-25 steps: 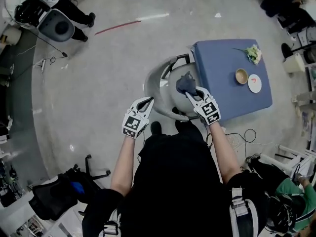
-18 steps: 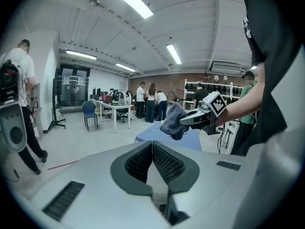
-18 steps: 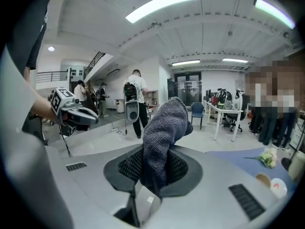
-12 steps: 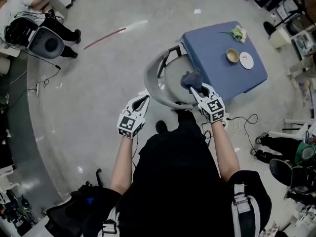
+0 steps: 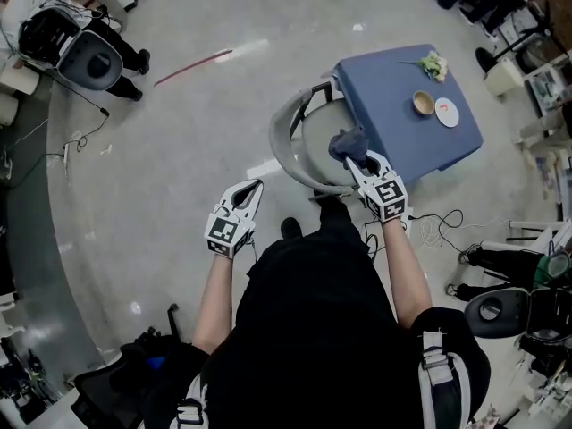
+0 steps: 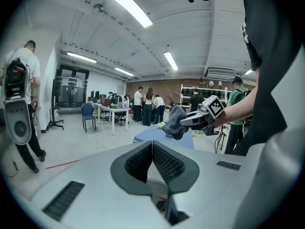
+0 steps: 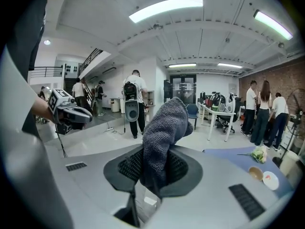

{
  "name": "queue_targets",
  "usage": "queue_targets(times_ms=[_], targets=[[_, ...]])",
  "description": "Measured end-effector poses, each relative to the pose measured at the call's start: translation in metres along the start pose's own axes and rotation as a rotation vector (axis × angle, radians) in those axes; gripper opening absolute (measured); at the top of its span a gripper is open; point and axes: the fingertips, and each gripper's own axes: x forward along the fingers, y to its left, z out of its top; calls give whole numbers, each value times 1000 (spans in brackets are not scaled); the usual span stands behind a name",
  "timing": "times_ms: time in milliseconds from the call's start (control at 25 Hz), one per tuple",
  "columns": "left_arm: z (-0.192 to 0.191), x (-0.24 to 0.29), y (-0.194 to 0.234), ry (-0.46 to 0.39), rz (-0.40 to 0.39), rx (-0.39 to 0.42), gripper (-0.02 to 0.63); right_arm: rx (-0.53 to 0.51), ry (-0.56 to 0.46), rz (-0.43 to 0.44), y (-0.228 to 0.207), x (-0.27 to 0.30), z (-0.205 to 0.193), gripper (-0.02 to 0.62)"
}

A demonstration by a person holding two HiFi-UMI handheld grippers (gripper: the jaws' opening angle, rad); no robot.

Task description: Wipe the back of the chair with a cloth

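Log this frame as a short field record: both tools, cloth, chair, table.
left tool: shut, empty, apart from grey curved-back chair
right tool: shut on dark grey knitted cloth
cloth position: over the chair; contact unclear
chair: beside blue-covered table
on table: small brown bowl, white plate, flowers

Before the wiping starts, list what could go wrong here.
1. The left gripper hangs shut, clear of the chair, so nothing steadies that chair. Pressing on it could shove it into the blue table and rattle the bowl.
2. The right gripper pinches only one end of the cloth, so dragging might pull it loose.
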Motion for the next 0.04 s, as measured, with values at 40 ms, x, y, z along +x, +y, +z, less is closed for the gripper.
queue_targets(times_ms=[40], targets=[[-2, -5, 4, 3, 6, -7, 25, -2, 1, 1, 3, 3, 2, 100]])
